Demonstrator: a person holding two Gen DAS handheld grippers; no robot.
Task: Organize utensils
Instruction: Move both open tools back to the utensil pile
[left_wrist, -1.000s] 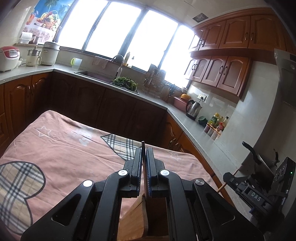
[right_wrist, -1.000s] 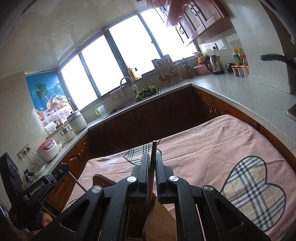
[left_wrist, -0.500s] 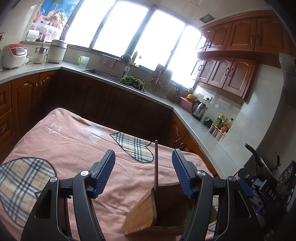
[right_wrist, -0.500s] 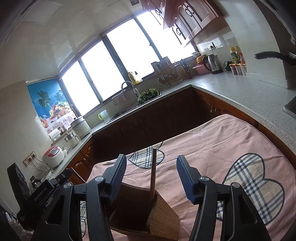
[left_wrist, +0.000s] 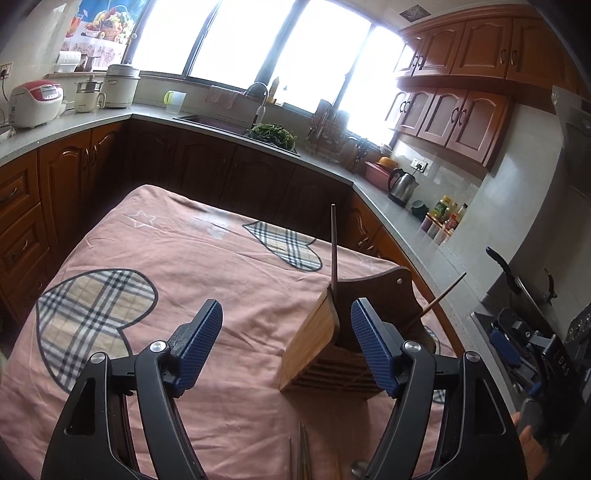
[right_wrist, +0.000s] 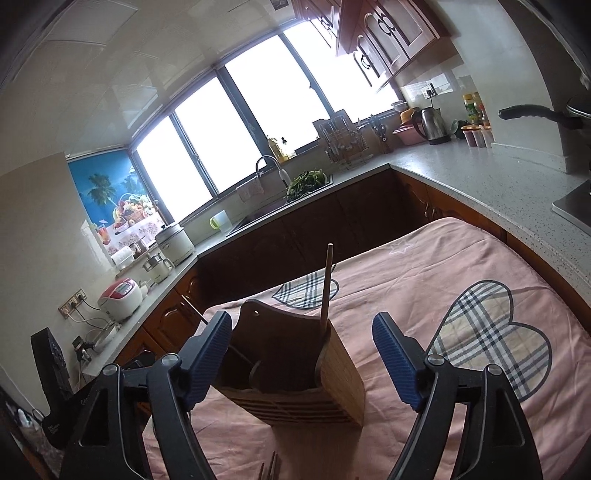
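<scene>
Both grippers, left (left_wrist: 286, 347) and right (right_wrist: 303, 358), backed off wooden holder (left_wrist: 314, 354), fingers spread, empty; chopstick (left_wrist: 333, 251) leaning at 12 o'clock could topple if holder nudged.

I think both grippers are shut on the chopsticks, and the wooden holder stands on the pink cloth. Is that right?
Not quite. Both grippers are open and hold nothing: the left gripper in the left wrist view and the right gripper in the right wrist view show their fingers spread wide. One chopstick stands free inside the wooden holder. The holder does stand on the pink cloth.
</scene>
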